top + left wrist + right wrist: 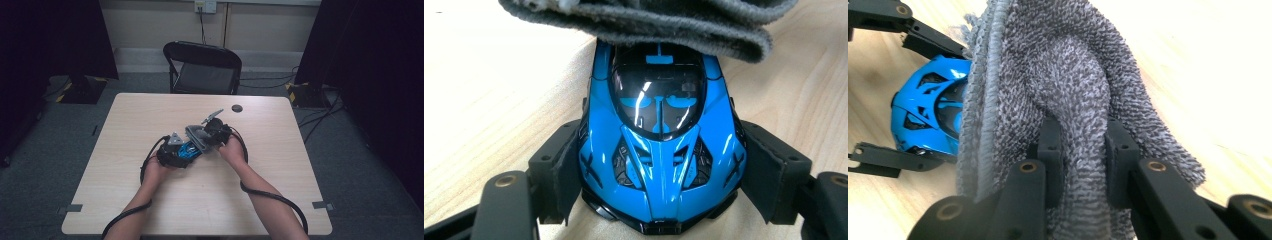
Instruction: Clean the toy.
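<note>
The left tool is clamping a blue toy car by its sides, pads pressing both flanks, on the tabletop. The right tool is pinching a folded grey cloth tightly between its jaws, the cloth lying over the car's far end, just beyond the left tool.

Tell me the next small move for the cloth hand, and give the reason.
Probably draw the grey cloth forward along the blue toy car, toward its nose. The right gripper pinches the cloth, which lies over the car's rear, while the left gripper clamps the car's sides on the table; roof and nose are still uncovered.
</note>
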The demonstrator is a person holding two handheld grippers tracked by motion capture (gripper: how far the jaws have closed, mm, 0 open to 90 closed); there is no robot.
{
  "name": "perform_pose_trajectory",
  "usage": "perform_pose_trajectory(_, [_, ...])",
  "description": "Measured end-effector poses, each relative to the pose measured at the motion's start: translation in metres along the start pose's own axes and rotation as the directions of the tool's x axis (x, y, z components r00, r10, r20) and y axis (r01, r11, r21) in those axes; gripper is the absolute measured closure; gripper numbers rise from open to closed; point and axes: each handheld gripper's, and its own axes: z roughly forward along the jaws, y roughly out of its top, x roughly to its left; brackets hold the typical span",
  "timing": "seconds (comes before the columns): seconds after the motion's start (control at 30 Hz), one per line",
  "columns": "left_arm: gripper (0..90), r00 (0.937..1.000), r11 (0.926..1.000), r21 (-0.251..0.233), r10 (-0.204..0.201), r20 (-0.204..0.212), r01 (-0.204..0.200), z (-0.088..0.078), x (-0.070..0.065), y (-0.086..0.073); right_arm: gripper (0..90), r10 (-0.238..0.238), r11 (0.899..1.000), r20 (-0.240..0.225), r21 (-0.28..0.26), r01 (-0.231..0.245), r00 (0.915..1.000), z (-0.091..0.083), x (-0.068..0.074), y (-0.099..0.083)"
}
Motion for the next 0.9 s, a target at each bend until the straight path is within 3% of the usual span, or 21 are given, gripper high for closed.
perform_pose_trajectory(0.73, [26.0, 1.0000, 1.0000, 0.000, -0.001, -0.002, 0.001, 0.000, 0.000, 0.000, 74.6, 0.025, 1.000, 0.025, -0.002, -0.025, 0.9994, -0.005, -0.013, -0.006])
perform_pose_trajectory(0.9, [26.0, 1.0000, 1.0000, 0.000, -0.001, -0.003, 0.001, 0.000, -0.001, 0.000, 74.6, 0.028, 1.000, 0.050, 0.010, -0.029, 0.9984, -0.007, -0.018, -0.007])
